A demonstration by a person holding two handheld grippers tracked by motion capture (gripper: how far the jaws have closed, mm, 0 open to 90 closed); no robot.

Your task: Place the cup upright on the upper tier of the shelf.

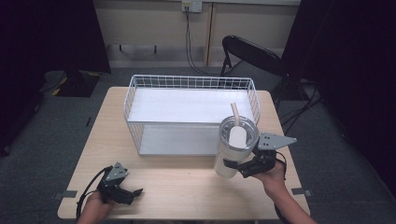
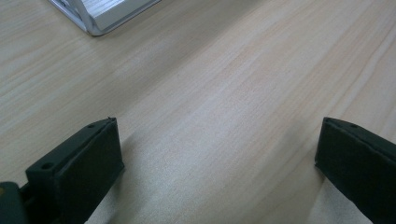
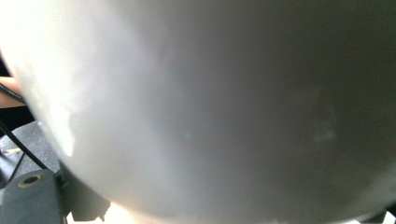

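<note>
A white tumbler (image 1: 232,151) with a clear lid and a pale straw is held tilted above the table's right front, just in front of the wire basket (image 1: 135,100). My right gripper (image 1: 236,167) is shut on the tumbler's lower body; in the right gripper view the tumbler's white wall (image 3: 210,107) is pressed close against the camera. My left gripper (image 1: 133,193) rests low over the table's front left corner, open, with bare wood between its black fingers (image 2: 77,170).
The white wire basket holds a white liner and stands across the table's middle and back. A corner of it (image 2: 100,16) shows in the left gripper view. A black folding chair (image 1: 252,58) stands behind the table. The light wooden table (image 1: 187,186) has bare wood along its front.
</note>
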